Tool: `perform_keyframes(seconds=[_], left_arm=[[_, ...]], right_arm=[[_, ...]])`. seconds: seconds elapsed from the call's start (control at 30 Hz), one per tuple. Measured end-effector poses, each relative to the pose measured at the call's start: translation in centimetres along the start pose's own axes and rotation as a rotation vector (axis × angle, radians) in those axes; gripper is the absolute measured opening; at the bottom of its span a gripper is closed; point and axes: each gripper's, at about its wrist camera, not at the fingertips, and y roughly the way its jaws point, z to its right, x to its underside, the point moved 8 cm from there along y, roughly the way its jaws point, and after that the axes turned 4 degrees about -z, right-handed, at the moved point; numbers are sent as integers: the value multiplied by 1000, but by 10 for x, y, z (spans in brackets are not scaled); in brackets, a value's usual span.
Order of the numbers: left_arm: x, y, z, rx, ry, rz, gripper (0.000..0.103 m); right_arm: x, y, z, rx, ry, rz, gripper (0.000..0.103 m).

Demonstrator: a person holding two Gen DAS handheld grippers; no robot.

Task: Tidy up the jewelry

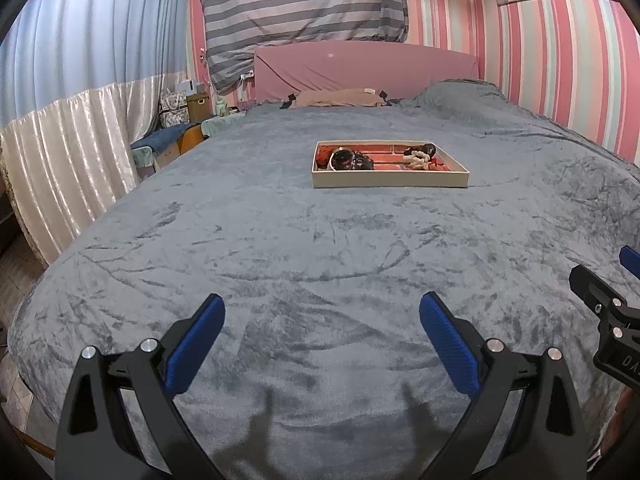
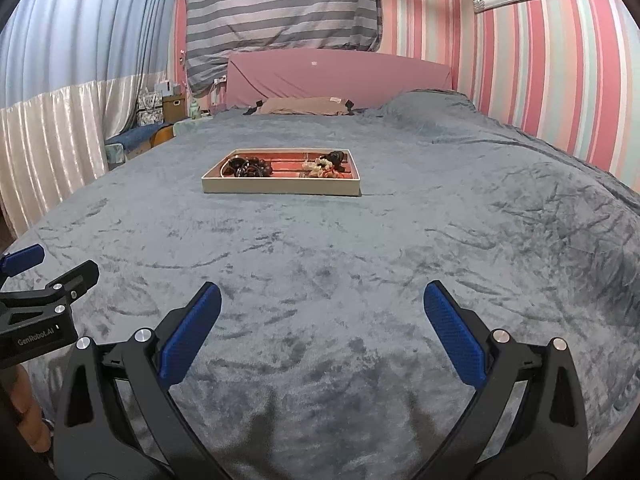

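1. The left gripper (image 1: pixel 322 312), black-framed with blue ribbed pads, fills the bottom of the left wrist view; its jaws stand wide apart with nothing between them, above the grey plush bedspread (image 1: pixel 280 248)
2. The right gripper (image 2: pixel 322 302), of the same build, sits at the bottom of the right wrist view, likewise spread wide and holding nothing
3. Each gripper shows at the edge of the other's view: the right one at the right edge of the left view, the left one at the left edge of the right view
4. The shallow cream rectangular jewelry tray with a red lining (image 1: pixel 390 180) (image 2: pixel 280 190) lies on the bedspread in the upper middle of both views, well apart from both grippers
5. In the tray's left part lies a heap of dark beaded bracelets (image 1: pixel 352 159) (image 2: pixel 250 168); in its right part a pale beaded piece (image 1: pixel 418 159) (image 2: pixel 318 169) beside a small dark item
6. Behind stand a pink headboard (image 1: pixel 360 68) and pink striped wallpaper (image 1: pixel 560 60)
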Motion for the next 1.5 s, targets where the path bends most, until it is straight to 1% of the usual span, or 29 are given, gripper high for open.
perform_keyframes(seconds=[0.1, 0.6, 1.17, 1.5], left_arm=[[0, 0, 3, 12, 5, -2, 96], [-2, -9, 6, 24, 6, 46, 96], [-6, -20, 7, 4, 16, 110, 96], [-5, -21, 7, 11, 15, 108, 96]], right_arm=[[-1, -3, 0, 2, 3, 14, 99], [-4, -9, -2, 9, -2, 51, 99], [-5, -10, -2, 16, -5, 65, 99], [-4, -10, -2, 17, -4, 64, 99]])
